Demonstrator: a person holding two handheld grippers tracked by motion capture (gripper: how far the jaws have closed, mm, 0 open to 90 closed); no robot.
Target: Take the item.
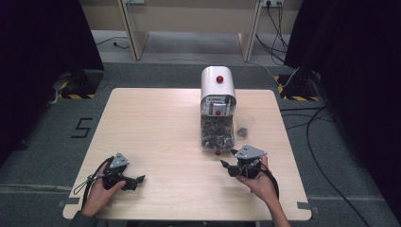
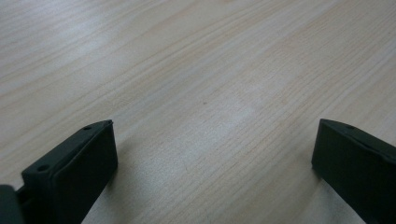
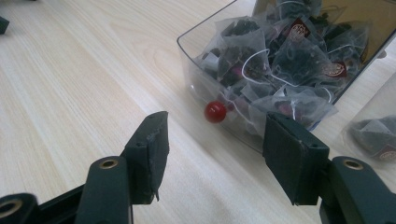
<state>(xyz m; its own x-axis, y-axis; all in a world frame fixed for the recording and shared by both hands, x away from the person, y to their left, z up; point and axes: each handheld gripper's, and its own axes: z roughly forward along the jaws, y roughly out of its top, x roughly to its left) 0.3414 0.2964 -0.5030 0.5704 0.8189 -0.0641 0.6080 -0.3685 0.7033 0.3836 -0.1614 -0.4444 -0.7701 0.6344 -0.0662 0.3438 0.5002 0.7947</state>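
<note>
A white tea-bag dispenser (image 1: pixel 218 87) with a red button stands at the table's far middle. Its clear drawer (image 1: pixel 217 133) is pulled out toward me and holds several pyramid tea bags (image 3: pixel 280 56). On the drawer's front sits a small red knob (image 3: pixel 215 112). My right gripper (image 3: pixel 215 116) is open, low over the table, its jaws either side of the line to that knob but short of it. The same right gripper (image 1: pixel 228 168) lies just front-right of the drawer. My left gripper (image 1: pixel 137 182) rests near the front left, open over bare wood (image 2: pixel 215 123).
A clear plastic cup (image 1: pixel 245 127) with one tea bag inside (image 3: pixel 373 133) stands right of the drawer. The light wooden table (image 1: pixel 156 127) is bare on its left half. Cables run across the floor at the right, beyond the table edge.
</note>
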